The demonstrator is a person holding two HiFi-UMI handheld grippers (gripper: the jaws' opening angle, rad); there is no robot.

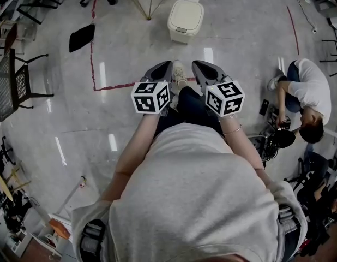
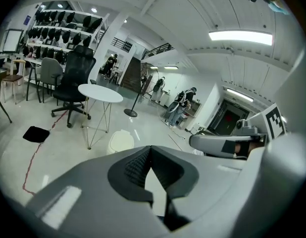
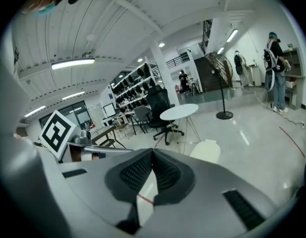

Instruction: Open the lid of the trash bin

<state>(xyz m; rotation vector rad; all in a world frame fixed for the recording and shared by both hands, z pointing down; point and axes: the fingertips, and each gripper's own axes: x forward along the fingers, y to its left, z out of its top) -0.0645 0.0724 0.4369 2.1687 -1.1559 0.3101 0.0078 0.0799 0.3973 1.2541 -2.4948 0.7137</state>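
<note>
Ahead, trash bin (image 1: 185, 30), lid (image 1: 186, 13) down, left claw (image 1: 166, 65), right claw (image 1: 197, 64), both pinched together

Counting now: one cream trash bin (image 1: 185, 18) at top centre, one black mat (image 1: 81, 37) upper left, one black mesh chair (image 1: 10, 83) at left edge, one crouching person (image 1: 307, 100) at right, and two grippers mid-frame, left gripper (image 1: 164, 66) and right gripper (image 1: 198, 65).

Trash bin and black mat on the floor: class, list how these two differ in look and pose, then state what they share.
Colour: the trash bin is cream, while the black mat is dark.
Pose: the bin stands up as a rounded box with its lid shut; the mat lies flat.
Shared: both rest on the pale floor.
</note>
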